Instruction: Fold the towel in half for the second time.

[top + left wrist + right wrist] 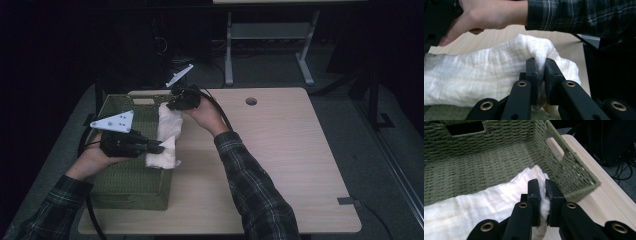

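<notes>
A white folded cloth (pixel 166 134) hangs over the right rim of a green woven basket (pixel 131 185) at the table's left. My left gripper (pixel 161 146) is shut on the cloth's near end; in the left gripper view the fabric (pixel 499 72) bunches between the pads at the gripper's tip (pixel 541 65). At the far end my right gripper (pixel 172 105) is shut on the cloth (pixel 484 207) too, its tip (pixel 542 185) pinching a fold just inside the basket's wall (pixel 571 175).
The basket has a cut-out handle (pixel 465 127) in its end wall. A light wooden table (pixel 280 150) spreads to the right, with a round cable hole (pixel 251 101). A white-legged desk frame (pixel 270 45) stands on the floor behind.
</notes>
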Demonstrator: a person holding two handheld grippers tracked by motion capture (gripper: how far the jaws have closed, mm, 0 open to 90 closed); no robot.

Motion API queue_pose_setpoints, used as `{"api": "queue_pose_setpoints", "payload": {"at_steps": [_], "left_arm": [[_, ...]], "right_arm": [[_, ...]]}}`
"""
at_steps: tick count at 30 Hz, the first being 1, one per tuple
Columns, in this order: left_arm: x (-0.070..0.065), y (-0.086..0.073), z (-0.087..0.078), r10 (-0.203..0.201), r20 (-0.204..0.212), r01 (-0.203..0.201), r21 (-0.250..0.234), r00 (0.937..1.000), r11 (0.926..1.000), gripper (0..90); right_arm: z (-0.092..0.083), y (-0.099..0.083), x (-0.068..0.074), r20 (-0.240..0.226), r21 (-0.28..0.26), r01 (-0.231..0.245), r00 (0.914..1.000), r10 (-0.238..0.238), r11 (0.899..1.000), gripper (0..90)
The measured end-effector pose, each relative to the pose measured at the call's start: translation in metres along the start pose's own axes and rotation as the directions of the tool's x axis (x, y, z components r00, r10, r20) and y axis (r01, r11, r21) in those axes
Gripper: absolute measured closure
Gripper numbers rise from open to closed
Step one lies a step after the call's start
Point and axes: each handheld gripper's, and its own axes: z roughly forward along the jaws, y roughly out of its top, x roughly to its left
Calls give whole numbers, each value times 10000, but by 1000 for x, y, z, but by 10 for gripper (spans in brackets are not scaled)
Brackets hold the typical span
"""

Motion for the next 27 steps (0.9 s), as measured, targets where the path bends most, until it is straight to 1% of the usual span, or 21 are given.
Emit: {"api": "queue_pose_setpoints", "payload": {"at_steps": [3, 4, 5, 6, 8, 10, 12, 15, 16, 17, 18, 21, 23, 25, 27], "left_arm": [[1, -9, -7, -18, -88, 19, 142, 10000, 9999, 829], [2, -12, -9, -57, -95, 59, 143, 9999, 9999, 829], [2, -15, -11, -71, -149, 74, 195, 9999, 9998, 829], [3, -18, -13, -114, -175, 118, 205, 9998, 9997, 829], [4, -24, -17, -192, -195, 196, 233, 9996, 9995, 829], [5, -29, -19, -286, -230, 291, 232, 9993, 9993, 829], [5, -36, -21, -346, -220, 353, 295, 9992, 9989, 829], [6, -42, -21, -349, -258, 362, 536, 9991, 9979, 829], [7, -44, -20, -382, -233, 394, 542, 9990, 9978, 829], [7, -45, -20, -416, -238, 428, 497, 9988, 9978, 828], [8, -47, -19, -428, -219, 440, 541, 9988, 9976, 828], [8, -50, -17, -431, -250, 448, 706, 9988, 9965, 828], [9, -51, -17, -403, -283, 424, 782, 9988, 9960, 827], [8, -53, -14, -390, -294, 416, 945, 9988, 9947, 827], [8, -56, -9, -384, -259, 413, 1212, 9989, 9918, 826]], "right_arm": [[9, 4, 2, -94, -4, 4, 10000, -4, 10000, 834], [14, 6, 3, -148, -1, 72, 9999, -72, 10000, 834], [17, 7, 5, -235, 13, -5, 9997, 5, 10000, 834], [21, 9, 6, -221, 41, 99, 9997, -98, 9999, 834], [27, 11, 7, -276, 76, 75, 9996, -73, 9999, 834], [34, 12, 8, -305, 74, 316, 9990, -313, 9995, 834], [40, 13, 10, -339, 160, 324, 9989, -319, 9993, 834], [48, 12, 11, -418, 210, 353, 9985, -344, 9992, 833], [50, 11, 13, -450, 312, 98, 9990, -84, 9995, 833], [53, 10, 12, -431, 262, 334, 9986, -322, 9991, 834], [55, 9, 12, -474, 282, 233, 9986, -219, 9993, 833], [60, 6, 12, -477, 350, 280, 9985, -263, 9990, 833], [63, 6, 13, -477, 416, 180, 9987, -160, 9990, 833], [66, 4, 12, -453, 461, 227, 9988, -207, 9987, 833], [68, 1, 12, -462, 536, 171, 9988, -146, 9984, 833]]}}
